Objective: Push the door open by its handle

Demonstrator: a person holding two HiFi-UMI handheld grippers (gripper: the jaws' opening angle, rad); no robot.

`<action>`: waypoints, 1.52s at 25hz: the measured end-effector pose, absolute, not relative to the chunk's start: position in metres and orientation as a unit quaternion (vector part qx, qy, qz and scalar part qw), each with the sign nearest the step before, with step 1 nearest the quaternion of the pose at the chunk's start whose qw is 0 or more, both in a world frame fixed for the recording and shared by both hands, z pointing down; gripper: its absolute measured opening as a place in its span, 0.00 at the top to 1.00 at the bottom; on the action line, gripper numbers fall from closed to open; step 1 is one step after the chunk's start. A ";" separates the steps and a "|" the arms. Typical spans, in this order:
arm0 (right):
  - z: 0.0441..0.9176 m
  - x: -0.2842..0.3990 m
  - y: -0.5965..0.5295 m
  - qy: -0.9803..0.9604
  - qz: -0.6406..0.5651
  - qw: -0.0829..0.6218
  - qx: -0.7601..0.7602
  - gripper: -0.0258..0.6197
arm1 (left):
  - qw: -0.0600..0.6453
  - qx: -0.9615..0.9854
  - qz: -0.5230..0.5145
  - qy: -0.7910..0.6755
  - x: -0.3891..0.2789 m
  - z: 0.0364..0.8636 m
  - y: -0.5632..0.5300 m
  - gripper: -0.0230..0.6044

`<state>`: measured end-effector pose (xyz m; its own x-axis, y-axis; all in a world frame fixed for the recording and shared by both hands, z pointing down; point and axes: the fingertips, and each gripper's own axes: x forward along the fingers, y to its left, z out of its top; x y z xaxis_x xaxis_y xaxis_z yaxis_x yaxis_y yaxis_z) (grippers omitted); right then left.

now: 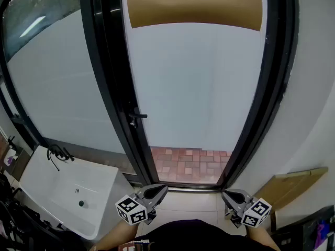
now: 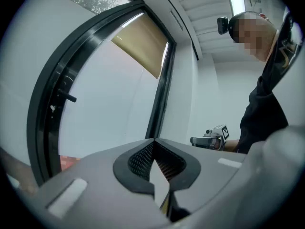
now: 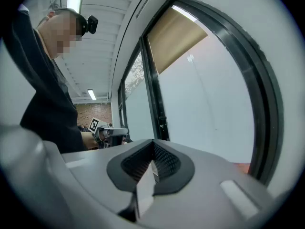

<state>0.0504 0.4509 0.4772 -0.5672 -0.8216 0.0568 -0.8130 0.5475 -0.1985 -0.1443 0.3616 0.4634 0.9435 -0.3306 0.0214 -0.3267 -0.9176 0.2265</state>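
Door point(image 1: 193, 88) was frosted glass, black-framed; handle point(image 1: 137, 116) a slim black lever. Left tongs point(image 1: 162, 187) and right tongs point(image 1: 225, 194) were closed, empty.

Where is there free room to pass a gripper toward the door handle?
Free: the tiled floor between the left gripper, the right gripper and the door, and the space before it up to the handle. Crowded: sink at left, cardboard at right.

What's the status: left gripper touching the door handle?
Apart. Head view: the left gripper sits low by the person, the door handle is far up the picture, with a clear gap between them.
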 end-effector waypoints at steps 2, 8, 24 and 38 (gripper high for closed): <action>0.480 0.069 0.454 0.880 -0.097 0.017 -0.465 0.96 | 0.120 0.979 -0.008 -0.162 -0.123 0.466 0.368 0.97; 0.497 0.101 0.445 0.881 -0.112 0.021 -0.459 0.96 | 0.115 0.980 0.004 -0.161 -0.090 0.466 0.366 0.97; 0.468 -0.012 0.225 0.876 -0.082 -0.007 -0.475 0.96 | -0.267 0.932 0.179 -0.166 -0.186 0.405 0.088 0.86; 0.471 0.011 0.124 0.916 -0.088 -0.012 -0.391 0.96 | -0.396 0.711 0.569 -0.119 -0.145 0.470 -0.059 0.73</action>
